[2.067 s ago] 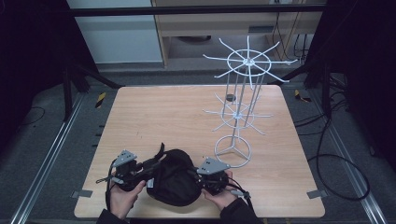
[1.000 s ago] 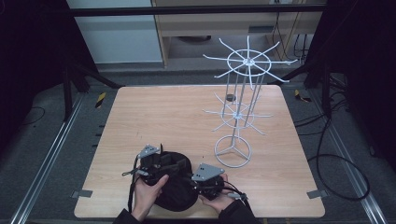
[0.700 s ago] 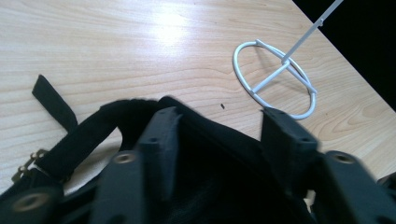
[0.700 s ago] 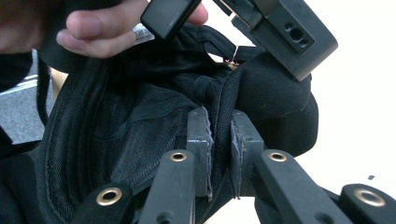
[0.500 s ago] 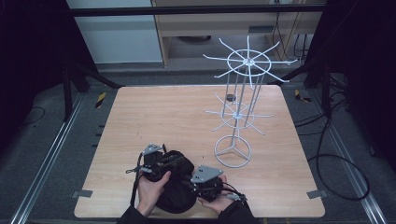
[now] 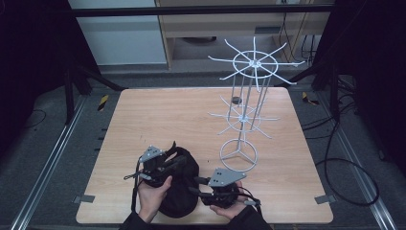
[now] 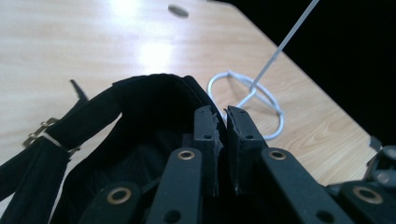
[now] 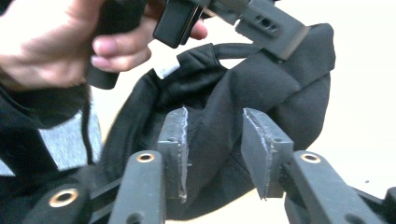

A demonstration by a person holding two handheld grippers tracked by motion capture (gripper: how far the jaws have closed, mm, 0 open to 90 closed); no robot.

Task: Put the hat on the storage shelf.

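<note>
A black cap (image 6: 179, 194) lies near the table's front edge, with its strap and brass buckle (image 7: 39, 135) at one side. My left gripper (image 6: 179, 162) reaches over the cap from the left. Its jaws have just been closing and now pinch the cap's rim (image 7: 140, 93) between the fingertips, so the left gripper (image 7: 222, 114) is shut on it. My right gripper (image 6: 196, 186) comes in from the right at the cap's side. Its jaws have just been opening. In the right gripper view the right gripper (image 8: 214, 116) stands apart with loose cap fabric (image 8: 280, 93) between the jaws.
A white wire display stand (image 6: 244, 115) with radiating arms rises at the right of the table, its ring base (image 6: 238, 153) close to the cap. A small dark round object (image 6: 235, 100) lies behind the stand. The table's front edge (image 6: 287, 221) is just below the hands.
The left hand moved from the cap's left side onto it and closed on the rim, lifting it slightly. The right gripper shifted a little and its jaws spread.
</note>
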